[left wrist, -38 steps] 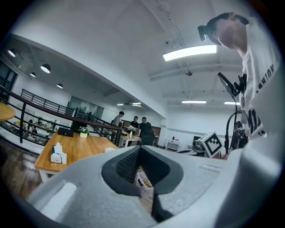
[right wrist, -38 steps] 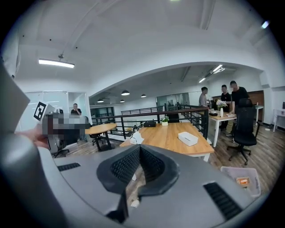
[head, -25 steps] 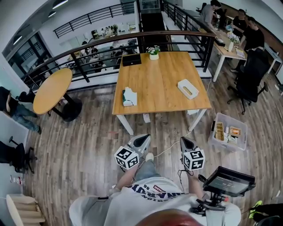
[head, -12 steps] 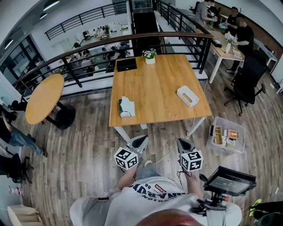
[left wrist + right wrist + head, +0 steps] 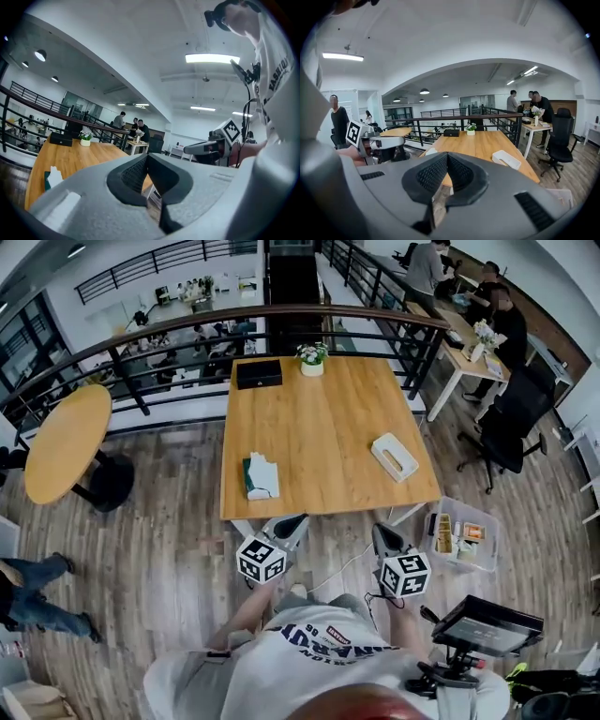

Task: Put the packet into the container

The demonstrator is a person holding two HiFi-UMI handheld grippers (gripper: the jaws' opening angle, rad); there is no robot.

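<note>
The packet (image 5: 261, 476), white with a green side, lies near the front left of the wooden table (image 5: 319, 427). The white open container (image 5: 395, 457) sits at the table's front right. Both grippers hang in the air just short of the table's near edge, over the floor, with nothing in them. My left gripper (image 5: 296, 521) has its jaws shut, and in its own view they meet (image 5: 147, 157) with the packet (image 5: 54, 177) off to the left. My right gripper (image 5: 379, 531) is shut too (image 5: 446, 157), with the container (image 5: 506, 159) ahead and to the right.
A black box (image 5: 259, 373) and a flower pot (image 5: 311, 359) stand at the table's far edge, by a railing (image 5: 187, 329). A clear bin (image 5: 461, 532) of items sits on the floor at the right. A round table (image 5: 66, 442) stands left. People sit at a far-right desk (image 5: 469, 334).
The view has come closer to the wooden table. Both grippers, still shut, now sit close to its near edge. Packet and container have not moved on the table.
</note>
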